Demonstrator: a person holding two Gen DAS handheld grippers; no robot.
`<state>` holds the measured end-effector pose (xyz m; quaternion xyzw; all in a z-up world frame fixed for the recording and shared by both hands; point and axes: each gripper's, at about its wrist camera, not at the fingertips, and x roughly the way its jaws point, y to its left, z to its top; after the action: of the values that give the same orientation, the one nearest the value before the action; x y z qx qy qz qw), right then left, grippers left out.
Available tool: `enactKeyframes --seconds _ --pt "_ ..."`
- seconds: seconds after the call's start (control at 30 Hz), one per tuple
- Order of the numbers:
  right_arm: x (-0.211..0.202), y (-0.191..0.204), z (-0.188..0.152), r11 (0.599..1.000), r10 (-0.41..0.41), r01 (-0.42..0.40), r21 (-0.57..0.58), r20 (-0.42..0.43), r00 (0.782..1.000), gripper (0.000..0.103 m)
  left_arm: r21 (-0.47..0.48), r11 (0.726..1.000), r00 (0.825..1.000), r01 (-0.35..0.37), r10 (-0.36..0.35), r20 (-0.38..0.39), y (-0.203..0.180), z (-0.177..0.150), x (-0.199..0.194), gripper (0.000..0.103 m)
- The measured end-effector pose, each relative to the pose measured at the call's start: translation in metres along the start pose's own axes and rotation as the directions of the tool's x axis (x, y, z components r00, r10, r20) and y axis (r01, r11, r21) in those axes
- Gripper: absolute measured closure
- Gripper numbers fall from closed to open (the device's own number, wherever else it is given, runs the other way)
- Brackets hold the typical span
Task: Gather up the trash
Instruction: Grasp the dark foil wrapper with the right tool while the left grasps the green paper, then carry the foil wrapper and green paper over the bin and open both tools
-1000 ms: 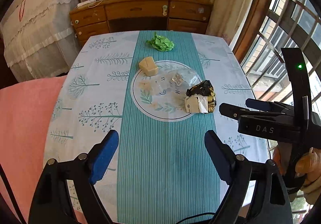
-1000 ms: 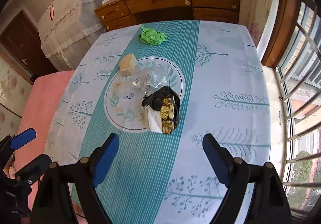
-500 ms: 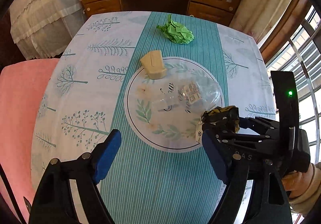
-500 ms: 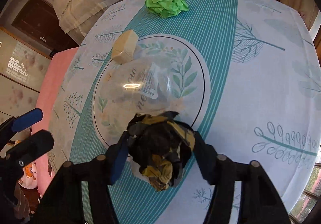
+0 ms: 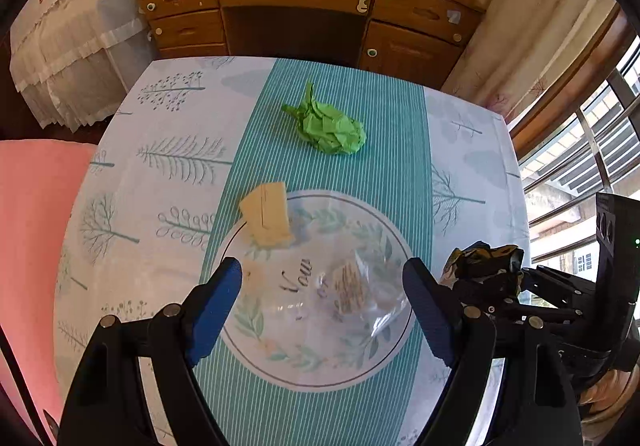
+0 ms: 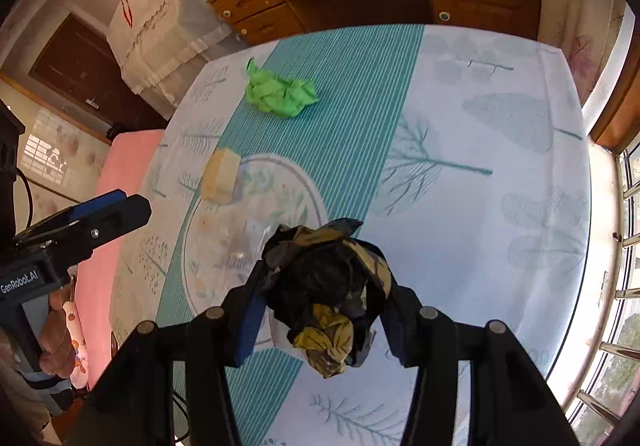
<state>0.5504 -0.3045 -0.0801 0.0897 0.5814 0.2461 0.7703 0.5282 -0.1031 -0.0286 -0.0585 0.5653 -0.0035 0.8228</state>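
My right gripper [image 6: 323, 278] is closing its jaws on a crumpled black-and-gold wrapper [image 6: 332, 286], and the pads press on its sides. That wrapper [image 5: 484, 260] also shows at the right of the left wrist view. My left gripper [image 5: 322, 274] stands open above a clear plastic bag [image 5: 352, 286] lying on the round print of the tablecloth, with nothing gripped. A beige block [image 5: 268, 220] lies just beyond the bag. Farther back on the teal stripe sits a crumpled green paper [image 5: 332, 128].
The table [image 5: 460, 150] carries a white and teal cloth with tree prints. A wooden desk [image 5: 296, 6] stands behind it, a pink seat [image 5: 28, 226] at the left, barred windows [image 5: 580, 150] at the right. A hand [image 6: 56, 334] holds the left gripper's handle.
Both grippers moved forward over the table. The right jaws went from wide open to closed around the black-and-gold wrapper. The left gripper came over the clear bag, still open.
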Motion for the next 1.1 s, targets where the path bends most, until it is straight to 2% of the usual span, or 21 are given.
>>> enactKeyframes --seconds 0.27,0.57,0.63,0.7,0.8,0.9,1.1 --pt "0.008 -0.022 0.065 0.999 -0.037 0.032 0.043 0.132 0.991 0.051 -0.076 0.997 1.000 0.030 -0.031 -0.006 -0.004 0.073 0.044 0.022" --pt "0.032 -0.036 0.093 0.996 -0.028 0.015 0.084 0.151 0.988 0.051 -0.182 0.983 0.997 0.040 -0.051 -0.059 -0.003 0.123 0.108 0.022" --pt "0.034 -0.037 0.091 0.996 -0.023 0.011 0.086 0.145 0.989 0.051 -0.194 0.981 0.996 0.029 -0.045 -0.077 -0.003 0.127 0.121 0.030" --pt "0.036 -0.038 0.089 0.996 -0.024 0.013 0.084 0.140 0.990 0.051 -0.203 0.979 0.992 0.031 -0.054 -0.110 -0.002 0.130 0.135 0.046" --pt "0.038 -0.040 0.084 0.996 -0.026 0.015 0.090 0.128 0.991 0.051 -0.208 0.978 0.989 0.033 -0.062 -0.136 -0.005 0.129 0.148 0.051" --pt "0.038 -0.042 0.079 0.995 -0.030 0.019 0.099 0.119 0.992 0.051 -0.192 0.981 0.990 0.039 -0.065 -0.128 -0.010 0.126 0.151 0.058" --pt "0.033 -0.040 0.067 0.994 -0.028 0.015 0.111 0.118 0.993 0.052 -0.130 0.991 0.996 0.013 -0.025 -0.091 -0.026 0.118 0.146 0.066"
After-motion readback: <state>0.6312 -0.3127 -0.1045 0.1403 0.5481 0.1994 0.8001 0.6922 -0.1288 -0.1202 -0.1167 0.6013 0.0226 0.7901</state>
